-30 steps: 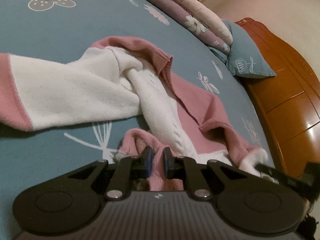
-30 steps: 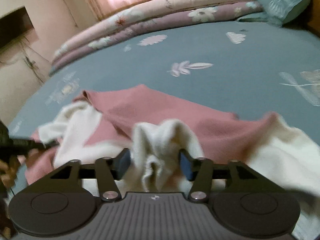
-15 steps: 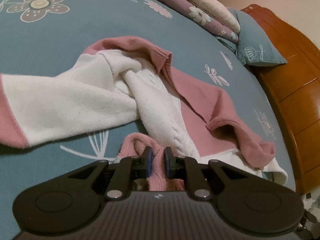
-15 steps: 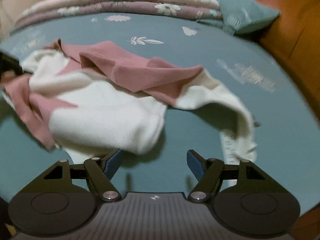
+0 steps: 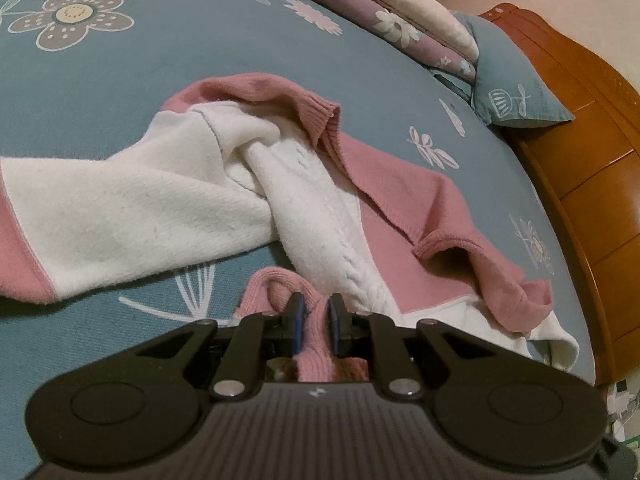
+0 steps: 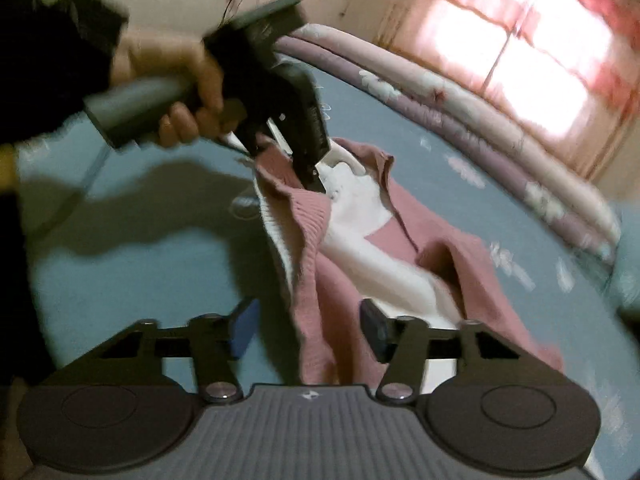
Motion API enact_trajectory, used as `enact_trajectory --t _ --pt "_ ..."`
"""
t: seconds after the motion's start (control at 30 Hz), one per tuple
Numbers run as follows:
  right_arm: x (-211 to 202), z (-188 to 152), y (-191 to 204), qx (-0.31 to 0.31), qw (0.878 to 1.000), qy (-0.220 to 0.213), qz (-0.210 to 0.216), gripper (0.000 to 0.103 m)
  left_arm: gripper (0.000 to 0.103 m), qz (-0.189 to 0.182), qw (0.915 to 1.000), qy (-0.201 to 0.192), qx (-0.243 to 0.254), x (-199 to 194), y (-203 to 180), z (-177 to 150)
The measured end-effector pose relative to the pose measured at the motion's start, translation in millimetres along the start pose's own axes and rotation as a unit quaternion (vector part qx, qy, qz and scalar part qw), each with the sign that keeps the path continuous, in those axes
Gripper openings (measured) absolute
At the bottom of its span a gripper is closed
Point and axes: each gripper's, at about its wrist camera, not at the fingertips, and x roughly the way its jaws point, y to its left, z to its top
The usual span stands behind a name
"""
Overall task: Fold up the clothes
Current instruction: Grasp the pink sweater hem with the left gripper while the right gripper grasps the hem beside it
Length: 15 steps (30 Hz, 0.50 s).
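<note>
1. The pink-and-white knitted sweater (image 5: 320, 208) was found crumpled on the blue flower-printed bedsheet (image 5: 160, 60), its long axis running from the near edge toward the wooden headboard (image 5: 592, 168).
2. The left gripper (image 5: 316, 316) was clamped narrowly on a pink ribbed edge, judged to anchor it.
3. The right gripper (image 6: 308, 328), jaws just closing, stood apart astride pink fabric, not yet pressing it.
</note>
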Motion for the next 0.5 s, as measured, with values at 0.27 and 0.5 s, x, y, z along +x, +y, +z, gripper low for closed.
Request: enact_trajectory --t 0.27,0.5 --pt "-0.5 10.6 -10.7 0.035 0.999 0.013 0.016 0.007 0.024 -0.003 0.9992 -0.017 0.037 -16.0 2.5 -10.1" --pt "-23.0 25.8 -32.9 0.108 0.988 0.008 0.112 0.006 0.055 0.054 0.9885 -0.037 0.137 -73.5 -1.6 -48.9"
